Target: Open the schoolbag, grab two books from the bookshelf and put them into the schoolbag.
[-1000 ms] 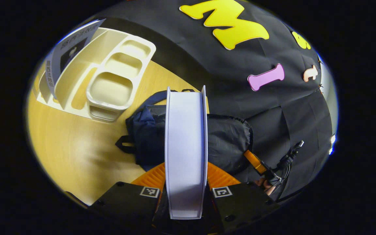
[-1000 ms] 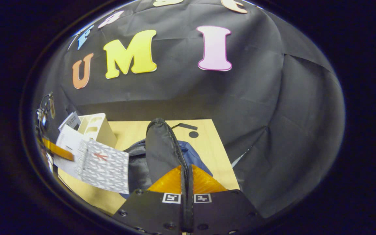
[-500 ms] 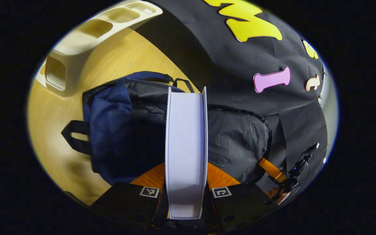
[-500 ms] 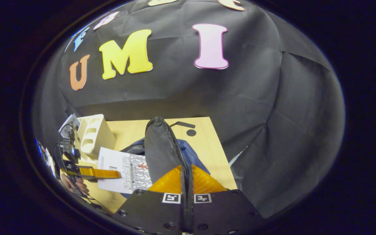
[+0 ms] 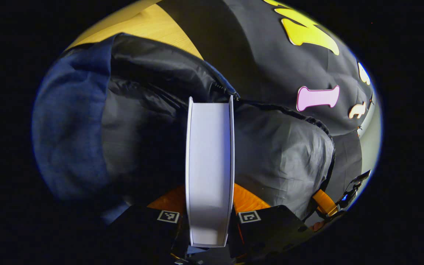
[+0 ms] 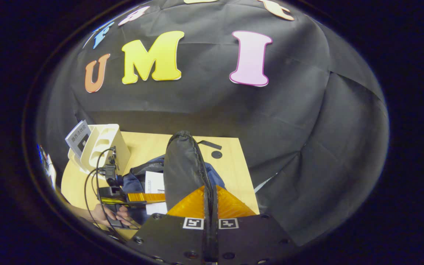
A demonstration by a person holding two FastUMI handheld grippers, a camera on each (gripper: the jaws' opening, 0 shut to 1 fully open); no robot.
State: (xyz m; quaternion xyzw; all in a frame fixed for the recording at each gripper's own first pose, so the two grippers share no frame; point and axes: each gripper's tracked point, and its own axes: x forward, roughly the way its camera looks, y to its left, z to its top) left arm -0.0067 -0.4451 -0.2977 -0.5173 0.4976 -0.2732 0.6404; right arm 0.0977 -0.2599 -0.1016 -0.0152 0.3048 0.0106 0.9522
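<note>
Sliding into the open mouth of the dark blue and black fabric schoolbag (image 5: 87,121), the thick white-paged book (image 5: 209,165) rides page-edge up between my left fingers, which press on its two covers — my left gripper (image 5: 209,215) is clamped on it. I hold it edge-on so the narrow side can enter the gap, I'd judge. My right gripper (image 6: 211,206) is closed on the bag's black nylon flap (image 6: 182,169), both fingers pinching the zipper edge and lifting it upright; that keeps the soft, crinkled cloth from sagging shut over the opening. From the right gripper view, the book (image 6: 155,191) pokes partly into the bag (image 6: 138,180), with my left gripper (image 6: 144,197) beside it. The bag lies on the pale wooden surface (image 6: 149,147) — limp, wrinkled, no stiffness of its own. Farther left stands the cream plastic bookshelf (image 6: 101,147) with rounded cut-outs, a second thin book (image 6: 78,138) leaning in it, to be fetched next.
</note>
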